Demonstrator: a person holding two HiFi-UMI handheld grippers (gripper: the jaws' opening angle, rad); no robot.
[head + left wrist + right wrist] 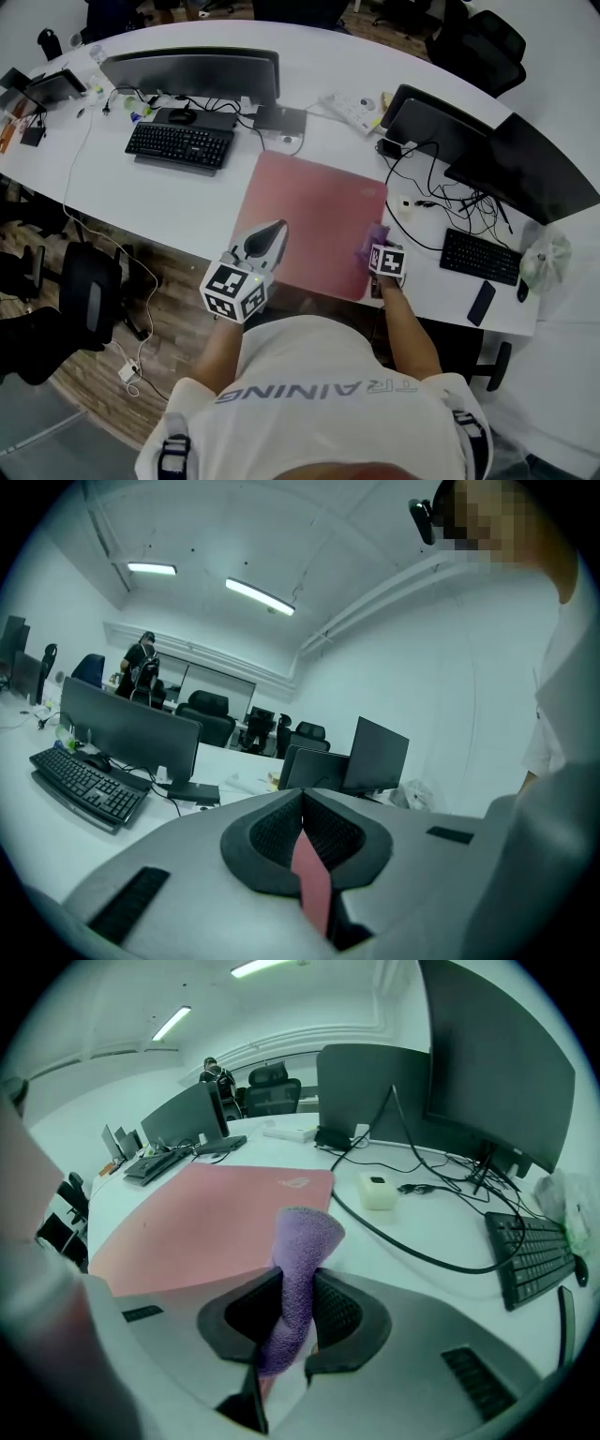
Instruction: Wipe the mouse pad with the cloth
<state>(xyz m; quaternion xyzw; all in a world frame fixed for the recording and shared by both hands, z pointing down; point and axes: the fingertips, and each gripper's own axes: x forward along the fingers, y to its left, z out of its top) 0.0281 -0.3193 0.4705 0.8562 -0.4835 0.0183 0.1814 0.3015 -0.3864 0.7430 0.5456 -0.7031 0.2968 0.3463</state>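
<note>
My left gripper (267,236) is over the near left corner of the pink mouse pad (314,211). Its jaws are pressed together with nothing in them. In the left gripper view (302,808) I see only a thin strip of the pink pad through the slit below the jaws. That view looks out level across the white desk (169,208), so I cannot tell if this gripper touches the pad.

My right gripper (374,247) is at the near right corner of the pad. It is pinching the purple cloth (372,242). In the right gripper view (298,1305) the cloth (305,1241) stands up out of the jaws with its top curled over. A bit of it hangs down under the jaws too. The pad (216,1213) lies flat ahead of it and to the left. I cannot tell if the cloth touches the pad.

Just right of the pad there is a small white box (379,1191) with a black cable (412,1252) lying near it. Further right lie a black keyboard (480,256) and a phone (481,302). Another keyboard (178,145) sits well to the left of the pad, in front of a dark monitor (192,70). A black chair (89,295) stands on the floor at my left.
</note>
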